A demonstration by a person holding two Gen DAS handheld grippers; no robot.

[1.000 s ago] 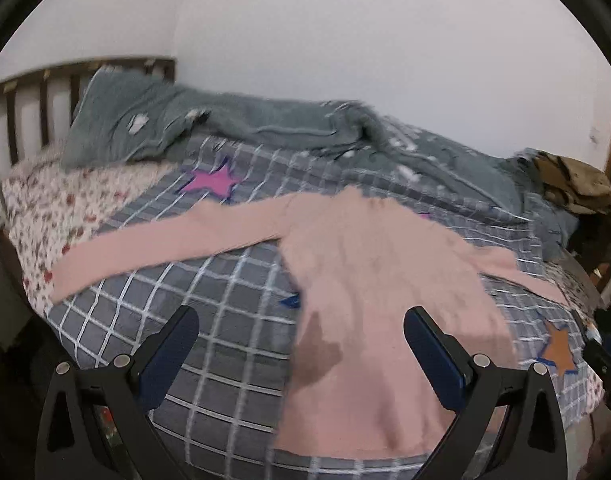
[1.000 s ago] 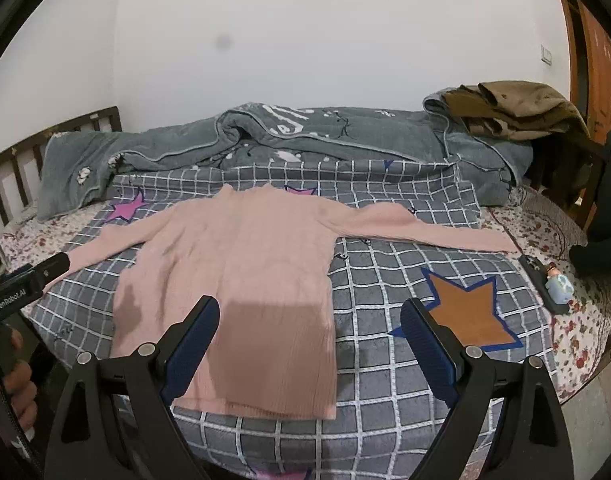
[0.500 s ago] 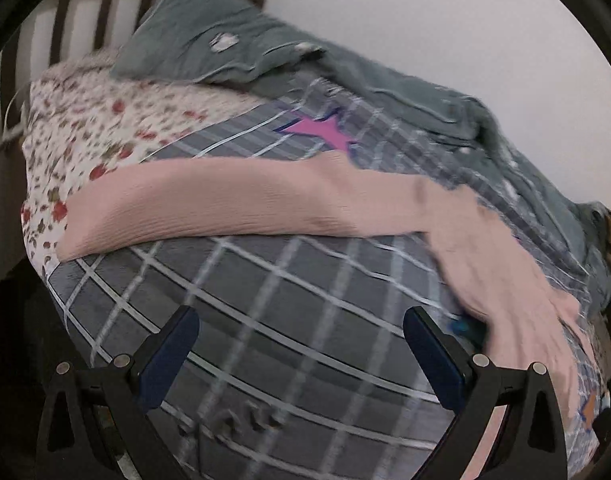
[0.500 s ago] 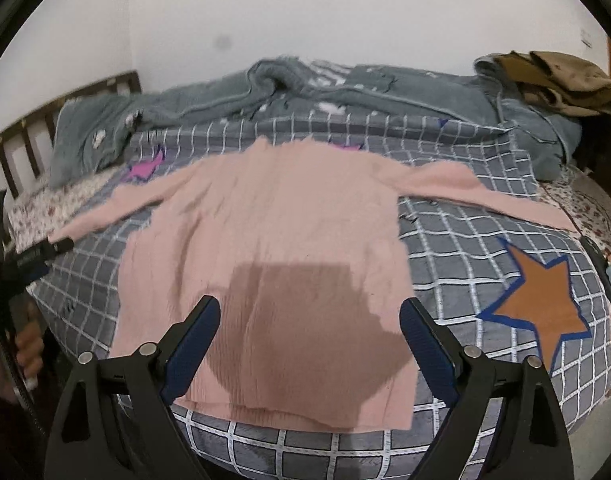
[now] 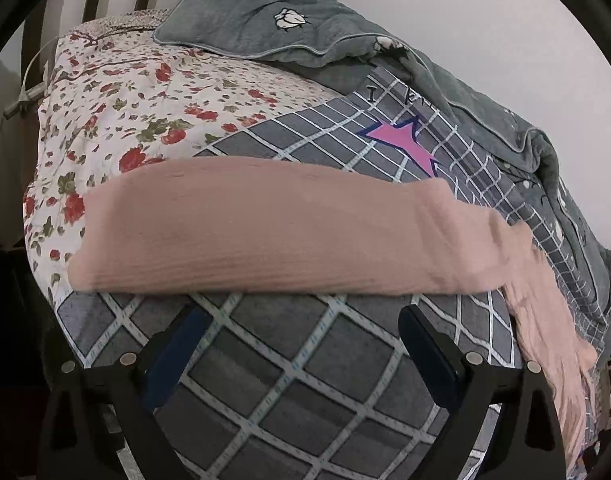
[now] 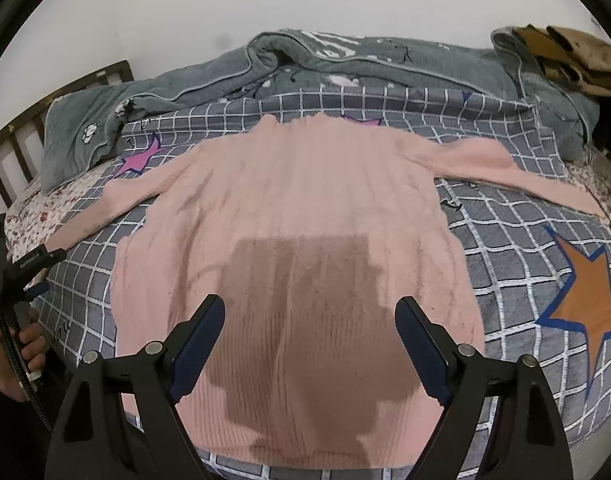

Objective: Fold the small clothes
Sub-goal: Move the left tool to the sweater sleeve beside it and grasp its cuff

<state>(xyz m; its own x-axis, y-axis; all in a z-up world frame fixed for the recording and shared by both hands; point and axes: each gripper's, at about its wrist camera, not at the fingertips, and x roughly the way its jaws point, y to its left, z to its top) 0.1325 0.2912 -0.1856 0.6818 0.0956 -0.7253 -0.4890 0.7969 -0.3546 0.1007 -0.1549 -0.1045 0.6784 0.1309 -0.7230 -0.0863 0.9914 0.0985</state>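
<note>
A pink knit sweater (image 6: 305, 208) lies flat, sleeves spread, on a grey checked bedspread (image 6: 505, 240). In the left wrist view its left sleeve (image 5: 265, 228) stretches across, cuff at the left. My left gripper (image 5: 305, 332) is open and empty just in front of that sleeve, above the bedspread (image 5: 305, 380). It also shows at the left edge of the right wrist view (image 6: 33, 264). My right gripper (image 6: 309, 320) is open and empty over the sweater's lower body, casting a shadow on it.
A grey blanket (image 6: 345, 60) is bunched along the wall side of the bed. A floral sheet (image 5: 125, 100) and wooden headboard (image 6: 9, 148) are at the left. Brown clothes (image 6: 565, 52) sit at the far right.
My left gripper has swung left and closed in on the left sleeve. My right gripper has moved forward and lower over the sweater's body.
</note>
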